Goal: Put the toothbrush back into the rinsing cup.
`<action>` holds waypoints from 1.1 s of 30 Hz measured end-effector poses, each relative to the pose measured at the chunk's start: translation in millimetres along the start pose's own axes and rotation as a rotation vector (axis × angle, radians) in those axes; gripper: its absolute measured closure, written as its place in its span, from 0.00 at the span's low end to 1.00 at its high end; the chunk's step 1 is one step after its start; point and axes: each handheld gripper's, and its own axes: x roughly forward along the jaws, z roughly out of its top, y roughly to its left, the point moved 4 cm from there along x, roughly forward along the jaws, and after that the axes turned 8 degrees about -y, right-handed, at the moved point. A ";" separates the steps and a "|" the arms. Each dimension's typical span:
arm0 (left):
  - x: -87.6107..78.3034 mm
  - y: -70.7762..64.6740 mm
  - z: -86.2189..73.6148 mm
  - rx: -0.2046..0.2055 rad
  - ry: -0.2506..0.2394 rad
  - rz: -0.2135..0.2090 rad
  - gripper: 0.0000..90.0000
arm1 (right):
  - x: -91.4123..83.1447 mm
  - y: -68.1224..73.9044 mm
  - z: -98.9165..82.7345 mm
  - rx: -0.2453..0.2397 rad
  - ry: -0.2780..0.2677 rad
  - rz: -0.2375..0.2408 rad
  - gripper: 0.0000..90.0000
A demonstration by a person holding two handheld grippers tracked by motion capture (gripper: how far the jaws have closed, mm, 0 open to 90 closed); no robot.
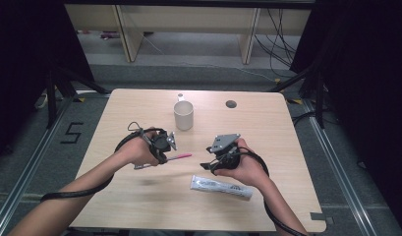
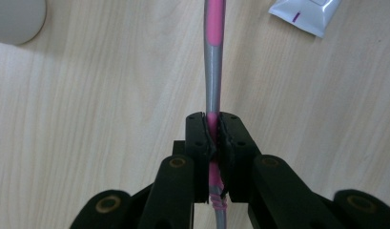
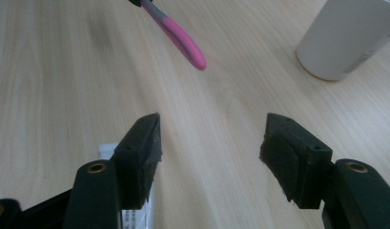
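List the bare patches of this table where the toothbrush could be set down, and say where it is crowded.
The table is bare left of the mug, along its far right around the round hole, and along the near edge below the toothpaste tube. The middle is crowded: the left gripper clamps the toothbrush there, facing the open right gripper.

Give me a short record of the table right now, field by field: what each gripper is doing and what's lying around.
left gripper: jaws shut on the toothbrush, held above the table
right gripper: jaws open, holding nothing
cup: white, upright, behind both grippers
toothpaste tube: lying flat, near the right hand
table: light wood
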 end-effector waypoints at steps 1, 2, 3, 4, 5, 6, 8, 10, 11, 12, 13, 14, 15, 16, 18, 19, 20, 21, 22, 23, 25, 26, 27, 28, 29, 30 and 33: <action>0.3 -1.6 1.0 0.004 -0.002 -0.007 0.92 | 2.1 -1.6 1.6 -0.044 -0.009 0.004 0.43; 0.5 -3.2 1.8 0.007 0.000 -0.012 0.92 | 3.8 0.5 2.2 -0.026 -0.005 0.019 0.43; 1.1 -4.6 2.7 0.011 -0.002 -0.013 0.92 | 5.4 0.6 3.5 -0.045 -0.011 0.026 0.43; 1.6 -6.0 3.9 0.021 0.002 -0.018 0.92 | 6.5 2.1 4.1 -0.032 -0.008 0.032 0.43; 1.9 -6.9 4.7 0.023 0.002 -0.019 0.92 | 8.1 2.9 5.3 -0.037 -0.008 0.039 0.44; 2.4 -8.4 6.0 0.028 0.001 -0.025 0.92 | 9.3 2.1 6.8 -0.064 -0.016 0.041 0.44; 2.8 -10.4 7.9 0.035 0.001 -0.033 0.92 | 11.7 5.3 8.3 -0.046 -0.014 0.062 0.45; 3.4 -13.0 10.7 0.042 -0.007 -0.037 0.92 | 14.2 7.0 9.9 -0.048 -0.013 0.071 0.47; 3.5 -13.9 11.5 0.045 -0.007 -0.040 0.92 | 15.9 8.7 10.6 -0.041 -0.007 0.072 0.48; 3.3 -14.9 12.8 0.050 -0.007 -0.043 0.92 | 17.7 8.9 11.4 -0.062 -0.012 0.087 0.49; 3.2 -15.5 13.5 0.053 -0.008 -0.045 0.92 | 19.0 8.6 12.3 -0.078 -0.011 0.088 0.50; 3.3 -16.6 14.1 0.052 -0.010 -0.049 0.92 | 20.6 9.4 12.6 -0.079 -0.012 0.097 0.51; 3.3 -17.2 14.9 0.058 -0.010 -0.050 0.92 | 20.8 11.9 12.3 -0.048 -0.004 0.101 0.52; 3.3 -17.5 15.6 0.060 -0.014 -0.052 0.92 | 22.7 11.3 13.1 -0.067 -0.011 0.110 0.53; 3.3 -18.4 16.6 0.065 -0.014 -0.055 0.92 | 23.6 13.8 12.4 -0.051 -0.002 0.121 0.56; 3.3 -18.6 17.0 0.067 -0.014 -0.054 0.92 | 24.2 14.3 12.0 -0.051 0.002 0.126 0.58; 3.4 -19.3 17.5 0.067 -0.016 -0.055 0.92 | 25.6 13.0 12.3 -0.078 -0.005 0.138 0.60; 3.3 -19.9 18.2 0.070 -0.015 -0.056 0.92 | 25.7 14.3 11.6 -0.068 0.001 0.140 0.61; 3.4 -20.7 18.8 0.074 -0.016 -0.057 0.92 | 26.6 14.3 11.3 -0.079 -0.001 0.148 0.64; 3.4 -21.3 19.3 0.078 -0.015 -0.057 0.92 | 26.0 16.1 10.4 -0.063 0.010 0.152 0.66; 3.4 -23.4 20.8 0.079 -0.019 -0.065 0.92 | 26.5 17.8 9.9 -0.067 0.015 0.162 0.70; 3.4 -23.6 21.1 0.085 -0.017 -0.064 0.92 | 28.0 16.0 10.8 -0.109 0.005 0.171 0.72; 3.6 -24.0 21.6 0.088 -0.018 -0.065 0.92 | 27.6 17.1 10.9 -0.104 0.007 0.181 0.73; 3.8 -24.6 22.0 0.089 -0.016 -0.069 0.92 | 27.8 17.5 11.0 -0.111 0.008 0.184 0.74; 3.8 -24.7 22.3 0.093 -0.013 -0.069 0.92 | 27.7 18.0 11.0 -0.113 0.010 0.187 0.77; 4.0 -25.0 22.7 0.094 -0.016 -0.069 0.92 | 27.8 18.2 11.1 -0.115 0.012 0.189 0.78; 3.6 -25.9 23.8 0.099 -0.019 -0.070 0.92 | 28.5 19.1 11.0 -0.121 0.011 0.196 0.81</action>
